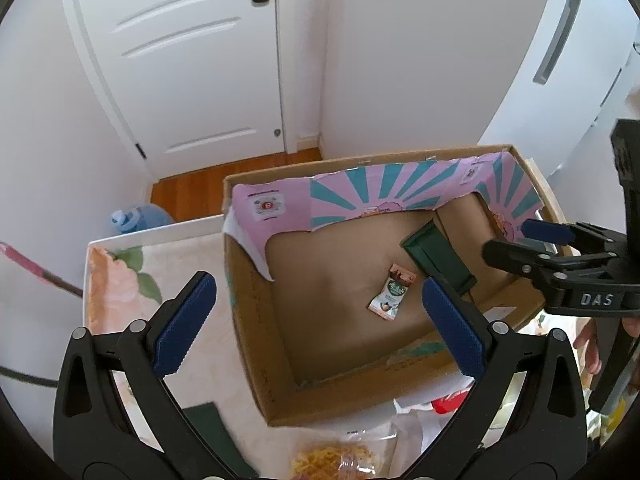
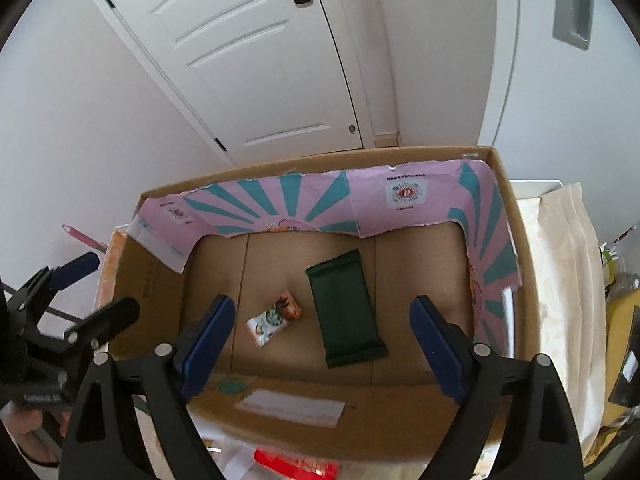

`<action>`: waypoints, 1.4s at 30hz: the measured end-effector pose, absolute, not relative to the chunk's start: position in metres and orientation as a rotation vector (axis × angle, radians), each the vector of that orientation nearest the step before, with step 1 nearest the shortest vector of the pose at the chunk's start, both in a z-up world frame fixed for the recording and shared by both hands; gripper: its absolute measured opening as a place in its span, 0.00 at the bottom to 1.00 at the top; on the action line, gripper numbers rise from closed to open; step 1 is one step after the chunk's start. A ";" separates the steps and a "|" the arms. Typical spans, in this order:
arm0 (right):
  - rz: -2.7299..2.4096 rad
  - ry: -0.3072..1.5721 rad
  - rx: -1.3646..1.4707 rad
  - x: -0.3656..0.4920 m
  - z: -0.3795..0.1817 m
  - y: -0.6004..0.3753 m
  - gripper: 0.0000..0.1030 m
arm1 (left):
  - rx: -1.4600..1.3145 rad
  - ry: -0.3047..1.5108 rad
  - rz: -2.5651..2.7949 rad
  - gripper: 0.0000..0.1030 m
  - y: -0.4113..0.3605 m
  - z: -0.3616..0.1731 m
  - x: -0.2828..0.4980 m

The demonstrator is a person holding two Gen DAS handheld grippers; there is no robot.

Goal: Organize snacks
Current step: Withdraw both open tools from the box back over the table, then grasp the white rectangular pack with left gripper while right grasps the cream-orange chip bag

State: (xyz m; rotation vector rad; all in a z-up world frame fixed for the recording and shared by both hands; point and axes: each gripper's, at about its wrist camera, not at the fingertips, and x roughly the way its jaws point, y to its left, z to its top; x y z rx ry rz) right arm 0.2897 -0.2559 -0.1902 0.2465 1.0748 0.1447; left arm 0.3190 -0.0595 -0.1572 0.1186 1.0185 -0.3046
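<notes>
two snacks already lie on the floor of the cardboard box [image 2: 160,280], a dark green packet [image 2: 344,312] and just beside it a small pale sachet [image 2: 274,318], so i judge the sorting has begun. my left gripper [image 1: 316,320] and right gripper [image 2: 320,344] both stand wide with nothing between the pads, hovering over the box. more wrapped snacks [image 1: 336,460] wait on the floral-covered table [image 1: 120,280], by a white door [image 2: 248,60].
</notes>
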 end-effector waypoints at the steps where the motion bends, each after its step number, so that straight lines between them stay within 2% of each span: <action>1: 0.142 1.063 0.244 0.285 -0.187 -0.257 0.84 | 0.116 1.012 -0.299 0.99 -0.058 -0.154 0.317; 11: 0.145 0.954 0.203 0.244 -0.140 -0.266 0.84 | 0.108 0.913 -0.262 0.99 -0.049 -0.114 0.275; 24: 0.135 0.868 0.153 0.164 -0.099 -0.272 0.84 | 0.108 0.814 -0.233 0.99 -0.047 -0.075 0.185; 42: 0.081 0.883 0.202 0.085 -0.131 -0.278 0.84 | 0.114 0.913 -0.370 0.99 -0.067 -0.126 0.101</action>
